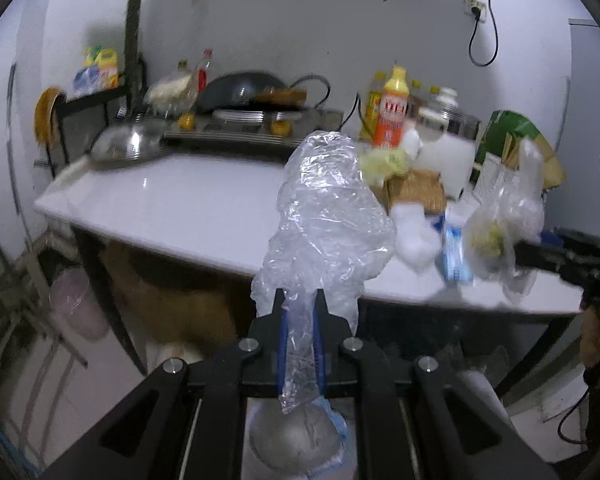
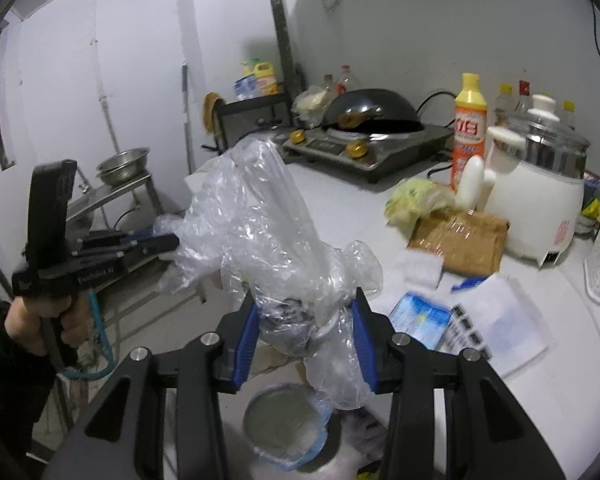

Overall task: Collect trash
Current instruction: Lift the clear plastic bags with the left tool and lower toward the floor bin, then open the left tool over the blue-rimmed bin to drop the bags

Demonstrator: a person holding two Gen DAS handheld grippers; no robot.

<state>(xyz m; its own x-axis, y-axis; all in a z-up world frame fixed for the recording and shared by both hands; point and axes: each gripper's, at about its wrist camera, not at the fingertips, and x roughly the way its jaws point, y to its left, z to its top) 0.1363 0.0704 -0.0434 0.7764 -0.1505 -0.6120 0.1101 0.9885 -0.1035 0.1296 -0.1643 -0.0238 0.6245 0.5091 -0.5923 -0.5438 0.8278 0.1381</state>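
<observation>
My left gripper is shut on a crumpled clear plastic bag, held up in front of the white counter. In the right wrist view the left gripper grips the left side of that clear bag. My right gripper stands wide around a clear plastic bundle with dark scraps inside; the jaws are apart and I cannot tell whether they press it. In the left wrist view the right gripper holds a clear bag with yellow-green scraps.
On the counter lie a yellow-green wrapper, a brown packet, white tissue, a blue-white packet and paper. Behind stand a stove with wok, orange bottle and rice cooker. A bin sits below.
</observation>
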